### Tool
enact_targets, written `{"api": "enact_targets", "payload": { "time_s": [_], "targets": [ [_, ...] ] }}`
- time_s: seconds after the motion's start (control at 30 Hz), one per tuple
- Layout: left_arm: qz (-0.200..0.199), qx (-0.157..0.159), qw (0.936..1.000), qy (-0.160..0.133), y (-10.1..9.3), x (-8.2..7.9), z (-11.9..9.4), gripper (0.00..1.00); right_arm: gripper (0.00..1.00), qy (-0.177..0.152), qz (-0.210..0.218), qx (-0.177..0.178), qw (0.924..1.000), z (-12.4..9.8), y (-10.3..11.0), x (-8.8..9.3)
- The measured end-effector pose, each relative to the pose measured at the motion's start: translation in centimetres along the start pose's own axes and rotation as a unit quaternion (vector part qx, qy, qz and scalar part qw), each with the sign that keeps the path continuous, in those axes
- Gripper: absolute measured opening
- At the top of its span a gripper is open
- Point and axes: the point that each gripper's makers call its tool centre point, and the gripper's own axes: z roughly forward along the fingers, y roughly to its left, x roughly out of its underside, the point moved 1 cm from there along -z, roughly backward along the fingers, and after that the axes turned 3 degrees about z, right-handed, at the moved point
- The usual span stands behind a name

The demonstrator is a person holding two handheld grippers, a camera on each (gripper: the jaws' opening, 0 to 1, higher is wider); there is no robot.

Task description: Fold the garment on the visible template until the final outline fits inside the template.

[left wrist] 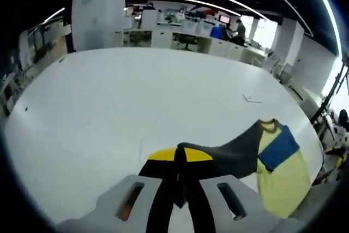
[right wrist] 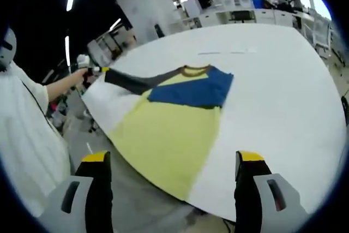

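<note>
yellow T-shirt with blue panel and dark grey sleeves lies mid-frame on the white table, hem over the near edge | left gripper pinches a dark grey sleeve, pulled taut | right gripper jaws wide, holding nothing, lower frame

one shirt, one white table, two grippers, the left and the right, and one person's hand are here.
</note>
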Motion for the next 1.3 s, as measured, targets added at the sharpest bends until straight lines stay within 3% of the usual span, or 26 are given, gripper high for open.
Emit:
{"api": "enact_targets", "payload": {
  "time_s": [0.5, 0.83, 0.97, 1.3],
  "targets": [
    [0.001, 0.080, 0.9961, -0.035, -8.1, -6.1, -2.9, 0.00, 0.93, -0.017, -0.002, -0.002, 0.9999, -1.1, 0.1, 0.2],
    [0.018, 0.125, 0.9906, -0.051, -13.2, -9.1, -4.4, 0.00, 0.94, -0.025, -0.009, -0.005, 0.9996, -1.5, 0.2, 0.3],
    [0.021, 0.137, 0.9889, -0.053, -14.6, -9.6, -4.5, 0.00, 0.94, -0.030, -0.008, -0.006, 0.9995, -1.8, 0.4, 0.5],
    [-0.016, 0.164, 0.9852, -0.047, -16.8, -9.1, -4.6, 0.00, 0.93, -0.032, -0.010, 0.000, 0.9994, -2.7, 0.5, 1.1]
  ]
}}
